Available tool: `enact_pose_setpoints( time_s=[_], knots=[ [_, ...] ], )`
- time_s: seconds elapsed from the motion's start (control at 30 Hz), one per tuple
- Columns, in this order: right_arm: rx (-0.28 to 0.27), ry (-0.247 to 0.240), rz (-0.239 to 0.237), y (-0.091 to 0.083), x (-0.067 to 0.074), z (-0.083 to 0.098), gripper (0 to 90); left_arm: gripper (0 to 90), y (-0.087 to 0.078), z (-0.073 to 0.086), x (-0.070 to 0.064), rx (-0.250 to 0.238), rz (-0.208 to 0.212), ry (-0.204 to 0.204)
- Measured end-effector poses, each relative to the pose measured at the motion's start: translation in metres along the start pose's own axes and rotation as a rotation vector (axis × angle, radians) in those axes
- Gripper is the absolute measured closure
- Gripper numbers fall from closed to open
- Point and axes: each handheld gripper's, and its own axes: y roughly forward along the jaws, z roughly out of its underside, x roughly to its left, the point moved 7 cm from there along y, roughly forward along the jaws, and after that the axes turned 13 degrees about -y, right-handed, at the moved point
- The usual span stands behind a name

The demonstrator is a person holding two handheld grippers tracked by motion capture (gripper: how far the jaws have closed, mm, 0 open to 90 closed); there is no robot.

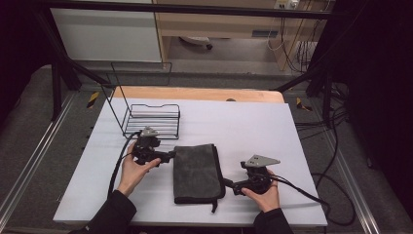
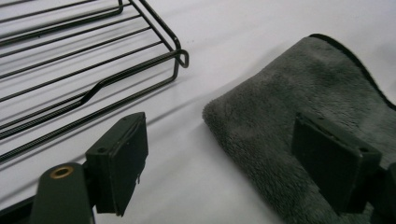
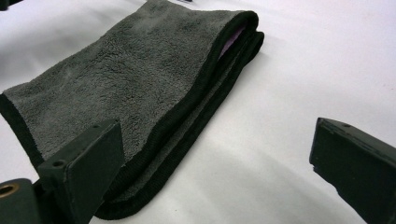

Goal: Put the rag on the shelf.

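The black wire rack [image 1: 155,118] stands empty at the table's far left. Just right of it, the left gripper [image 1: 168,157] hovers at the left edge of the folded dark grey fleece towel [image 1: 197,173], jaws open with nothing between them. The towel lies flat mid-table, apparently already folded, so lifting it toward the rack seems left to do. The right gripper [image 1: 230,185] sits at the towel's near right corner, jaws open and empty. The towel's inner layers and the rack's far side are hard to make out.
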Motion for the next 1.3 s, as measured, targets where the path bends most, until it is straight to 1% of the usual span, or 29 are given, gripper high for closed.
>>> enact_pose_setpoints(
  time_s=[0.07, 0.2, 0.3, 0.4, 0.43, 0.5, 0.6, 0.7, 0.87, 1.03, 1.07, 1.13, 1.2, 1.3],
  knots=[
    [0.000, -0.002, 0.002, 0.000, 0.000, 0.000, 4.0, 21.7, 0.006, 0.000, 0.001, 0.009, -0.003, -0.016],
    [0.004, -0.003, 0.000, 0.001, 0.000, 0.001, 4.0, 29.1, 0.016, 0.002, 0.003, 0.037, -0.017, -0.037],
    [0.005, -0.001, 0.000, 0.001, 0.000, 0.001, 4.1, 36.3, 0.023, 0.004, 0.003, 0.059, -0.002, -0.062],
    [0.007, 0.000, 0.001, 0.001, 0.000, 0.001, 4.2, 43.3, 0.027, 0.005, 0.003, 0.066, 0.004, -0.073],
    [0.008, -0.002, -0.001, 0.001, 0.000, 0.001, 4.2, 45.0, 0.032, 0.006, 0.003, 0.075, 0.006, -0.085],
    [0.009, 0.000, 0.000, 0.002, 0.000, 0.002, 4.2, 48.7, 0.034, 0.006, 0.003, 0.075, 0.006, -0.091],
    [0.007, -0.001, 0.001, 0.002, 0.000, 0.002, 4.3, 52.9, 0.042, 0.008, 0.002, 0.080, 0.014, -0.117],
    [0.009, -0.001, 0.001, 0.002, 0.000, 0.002, 4.1, 56.6, 0.043, 0.009, 0.000, 0.088, 0.013, -0.111],
    [0.009, 0.004, 0.004, 0.003, 0.000, 0.002, 4.0, 64.3, 0.044, 0.011, -0.003, 0.093, 0.027, -0.128],
    [0.004, 0.018, 0.007, 0.003, -0.001, 0.001, 4.0, 70.9, 0.044, 0.013, -0.006, 0.090, 0.029, -0.129],
    [-0.004, 0.014, 0.010, 0.004, -0.003, 0.000, 4.0, 71.8, 0.045, 0.013, -0.006, 0.089, 0.026, -0.127],
    [-0.010, 0.024, 0.012, 0.004, -0.004, -0.002, 3.9, 73.3, 0.045, 0.013, -0.007, 0.086, 0.024, -0.122],
    [-0.018, 0.034, 0.017, 0.004, -0.006, -0.004, 3.4, 75.1, 0.045, 0.013, -0.007, 0.087, 0.027, -0.128],
    [-0.023, 0.035, 0.027, 0.006, -0.009, -0.009, 2.7, 76.2, 0.046, 0.014, -0.007, 0.087, 0.026, -0.130]
  ],
)
